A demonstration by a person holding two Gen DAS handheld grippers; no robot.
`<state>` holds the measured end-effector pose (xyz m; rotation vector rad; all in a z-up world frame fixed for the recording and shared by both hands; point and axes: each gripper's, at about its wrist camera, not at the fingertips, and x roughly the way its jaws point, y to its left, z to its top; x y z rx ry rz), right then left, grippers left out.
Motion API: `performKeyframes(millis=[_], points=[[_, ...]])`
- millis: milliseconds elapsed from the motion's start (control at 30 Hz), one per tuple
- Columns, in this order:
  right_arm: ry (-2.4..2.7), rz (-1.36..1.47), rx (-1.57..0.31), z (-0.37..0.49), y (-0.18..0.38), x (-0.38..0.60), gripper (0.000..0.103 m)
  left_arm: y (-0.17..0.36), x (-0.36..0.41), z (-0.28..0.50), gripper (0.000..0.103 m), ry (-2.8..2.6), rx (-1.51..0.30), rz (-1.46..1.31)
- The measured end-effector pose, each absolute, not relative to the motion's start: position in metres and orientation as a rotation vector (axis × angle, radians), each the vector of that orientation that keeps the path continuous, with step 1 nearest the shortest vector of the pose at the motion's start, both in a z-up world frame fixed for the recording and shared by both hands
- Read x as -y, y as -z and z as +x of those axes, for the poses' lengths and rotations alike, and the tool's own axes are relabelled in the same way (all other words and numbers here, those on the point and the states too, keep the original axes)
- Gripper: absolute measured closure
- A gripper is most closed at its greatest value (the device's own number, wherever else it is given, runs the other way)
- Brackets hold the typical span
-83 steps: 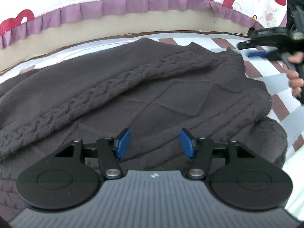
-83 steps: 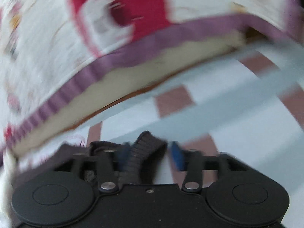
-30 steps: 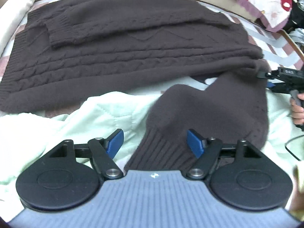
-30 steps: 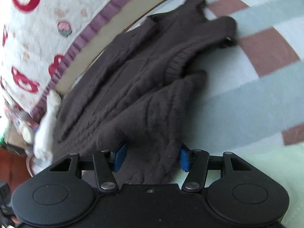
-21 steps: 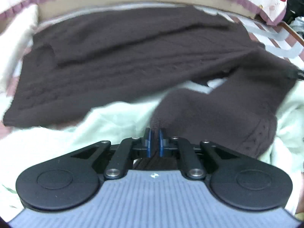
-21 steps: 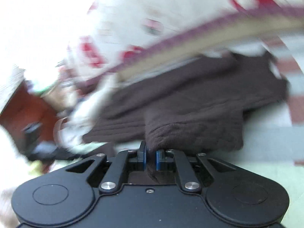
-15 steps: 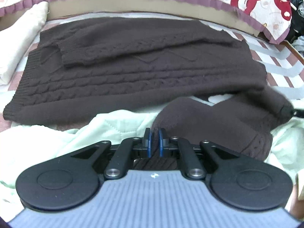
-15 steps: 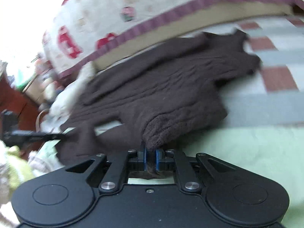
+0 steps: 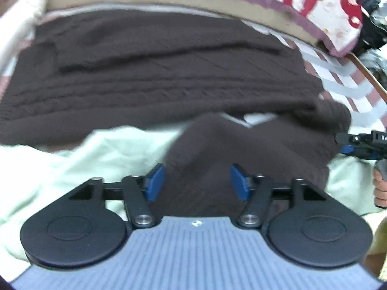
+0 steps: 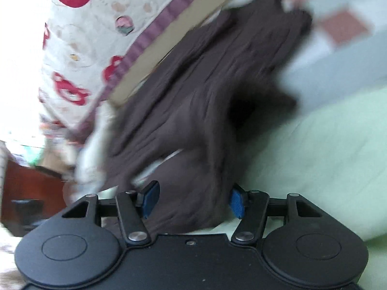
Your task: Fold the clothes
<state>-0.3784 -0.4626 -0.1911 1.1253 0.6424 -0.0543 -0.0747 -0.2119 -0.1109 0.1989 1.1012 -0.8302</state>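
In the left wrist view, the brown cable-knit sweater is spread along the far edge of the bed, its long side running left to right. One sleeve is bent back toward the left gripper, whose jaws are opening around the cuff, pads not pressing.

In the right wrist view, the right gripper is opening too, sleeve cloth loose between the jaws.

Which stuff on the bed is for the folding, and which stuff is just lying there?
For the folding:
- brown sweater, spread on the bed
- its near sleeve, lying between the left gripper's opening jaws
- right gripper, jaws opening too, knit between them

Just lying there:
- green blanket
- bear-print quilt
- checked sheet
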Motion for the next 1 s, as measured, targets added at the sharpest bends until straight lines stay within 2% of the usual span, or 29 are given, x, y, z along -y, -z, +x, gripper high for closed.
performKeyframes(millis=[33,100,167,200,267,333,633,800,900,1000], points=[[0.026,1.155,-0.63,-0.378,0.195,0.459,0.035,0.115,0.214,-0.076,0.026,0.821,-1.097,0.216],[-0.007,1.178,-0.615,-0.375,0.199,0.451,0.035,0.12,0.218,-0.08,0.043,0.802,-1.07,0.238],[0.002,1.12,-0.618,-0.372,0.194,0.444,0.049,0.117,0.22,-0.085,0.103,0.815,-1.034,0.256],[-0.001,1.084,-0.619,-0.37,0.19,0.441,0.064,0.112,0.221,-0.087,0.102,0.828,-1.017,0.266],[-0.012,1.073,-0.592,-0.371,0.183,0.441,0.072,0.101,0.219,-0.092,0.103,0.874,-0.972,0.268],[-0.003,1.068,-0.547,-0.374,0.176,0.445,0.087,0.086,0.217,-0.093,0.103,0.886,-0.917,0.27],[0.075,1.031,-0.451,-0.372,0.157,0.461,0.089,0.041,0.207,-0.079,0.103,0.814,-0.734,0.137],[0.062,1.018,-0.442,-0.353,0.154,0.469,0.091,0.043,0.207,-0.069,0.103,0.8,-0.764,0.036],[0.019,0.95,-0.427,-0.326,0.137,0.473,0.091,0.051,0.207,-0.07,0.1,0.831,-0.8,0.015],[0.026,0.864,-0.416,-0.287,0.12,0.484,0.092,0.054,0.215,-0.071,0.091,0.862,-0.802,0.019]])
